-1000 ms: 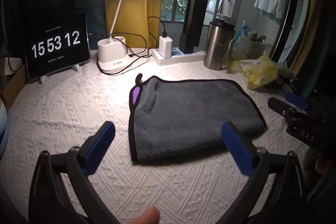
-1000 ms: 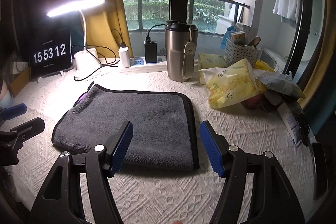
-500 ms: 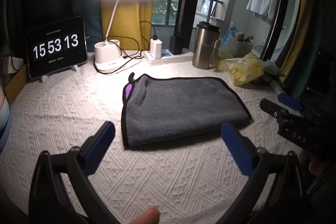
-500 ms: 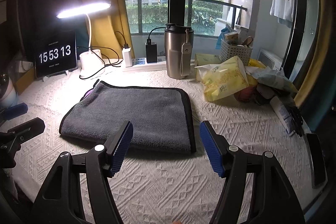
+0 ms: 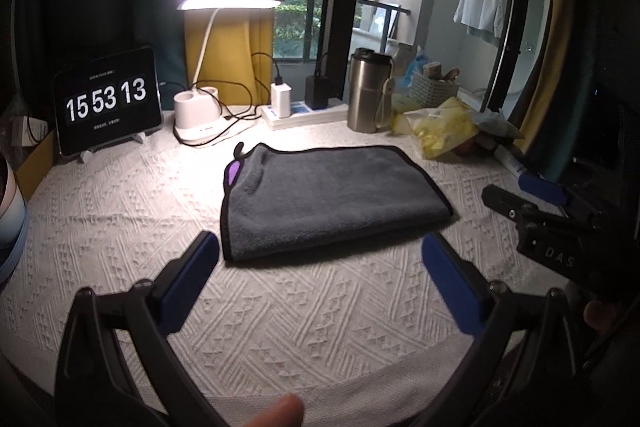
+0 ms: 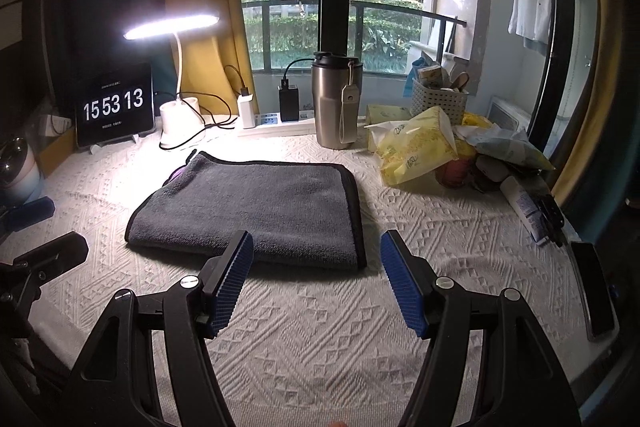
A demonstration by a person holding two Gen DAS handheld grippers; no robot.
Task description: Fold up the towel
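Observation:
A grey towel (image 5: pixel 332 195) with black trim lies folded flat on the white textured tablecloth; a purple tag shows at its far left corner. It also shows in the right wrist view (image 6: pixel 256 207). My left gripper (image 5: pixel 320 275) is open and empty, held back from the towel's near edge. My right gripper (image 6: pixel 316 279) is open and empty, also back from the near edge, toward the towel's right corner. The right gripper shows at the right of the left wrist view (image 5: pixel 532 203).
Along the back stand a tablet clock (image 5: pixel 108 103), a lit desk lamp (image 5: pixel 200 115), a power strip (image 5: pixel 304 111), a steel tumbler (image 6: pixel 336 103) and yellow bags (image 6: pixel 416 151). A phone (image 6: pixel 592 279) lies at the right table edge.
Both grippers have pulled back and up from the towel, which now looks smaller and farther away. The towel has not moved. Both stay open.

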